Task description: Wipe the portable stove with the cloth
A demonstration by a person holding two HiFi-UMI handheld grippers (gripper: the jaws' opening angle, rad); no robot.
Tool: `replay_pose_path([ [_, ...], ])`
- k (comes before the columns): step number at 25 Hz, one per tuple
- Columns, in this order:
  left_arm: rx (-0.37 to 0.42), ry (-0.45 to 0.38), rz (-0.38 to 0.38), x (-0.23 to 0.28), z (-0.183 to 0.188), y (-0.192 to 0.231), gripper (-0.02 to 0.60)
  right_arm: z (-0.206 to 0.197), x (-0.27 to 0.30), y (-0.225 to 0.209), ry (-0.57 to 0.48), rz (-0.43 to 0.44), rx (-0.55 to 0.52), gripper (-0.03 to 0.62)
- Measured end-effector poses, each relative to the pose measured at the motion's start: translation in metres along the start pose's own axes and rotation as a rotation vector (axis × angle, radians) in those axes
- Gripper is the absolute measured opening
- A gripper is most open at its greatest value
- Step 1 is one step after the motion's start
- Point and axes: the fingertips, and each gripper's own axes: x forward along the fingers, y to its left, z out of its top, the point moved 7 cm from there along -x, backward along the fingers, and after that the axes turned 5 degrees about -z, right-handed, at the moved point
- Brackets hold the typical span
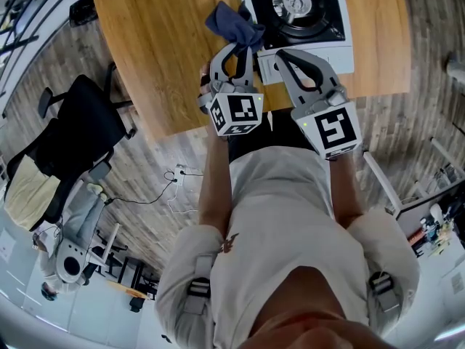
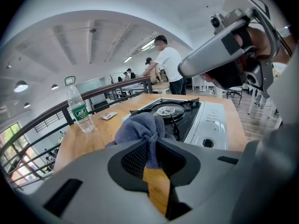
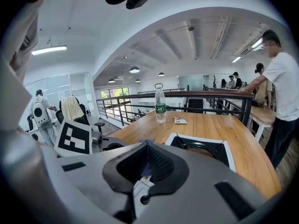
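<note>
Two hand-held tools meet at the near edge of the counter [image 1: 160, 42], as seen from the head view. The left tool [image 1: 245, 46] is clamped on a gathered fold of the blue cloth [image 1: 231, 22], whose free bulk bunches beyond the tips at the front left corner of the portable stove [image 1: 341, 49]. Whether the cloth touches the stove cannot be told. The right tool [image 1: 285, 54] is closed with nothing gripped and sits just beside the left one, over the stove's white front panel. In its own view the pads meet [image 3: 145, 164]; a sliver of blue at the seam appears to be the cloth lying beyond.

The left gripper view shows the cloth [image 2: 140, 127] pinched at a narrow neck, with a soft wad ahead of it and the burner and pan supports [image 2: 170, 111] behind. A water bottle [image 2: 78, 108] stands well apart.

Handling, as judged: the cloth is light, limp and compressible, so it transmits little pressure unless the tips stay close to the surface. The present hold, near the middle of the bunch, leaves a usable pad. The stove is rigid, but it is probably light enough to slide on smooth wood, and its raised supports may snag loose fabric. The flat front panel looks the best place to steady it
</note>
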Motion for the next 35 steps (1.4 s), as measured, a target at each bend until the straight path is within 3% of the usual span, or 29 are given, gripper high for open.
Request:
replay_pose_path([
  [10,-0.015,-0.025,-0.026,-0.022,0.001,-0.011,0.066,0.001,-0.009,0.004,-0.002,-0.02,-0.021,0.021],
  [18,-0.018,-0.084,-0.063,-0.041,0.022,-0.019,0.066,0.0,-0.023,-0.002,0.002,-0.066,-0.013,0.021],
  [35,0.025,-0.143,-0.143,-0.015,0.096,-0.089,0.066,-0.028,-0.067,-0.077,0.023,-0.082,0.032,0.02],
])
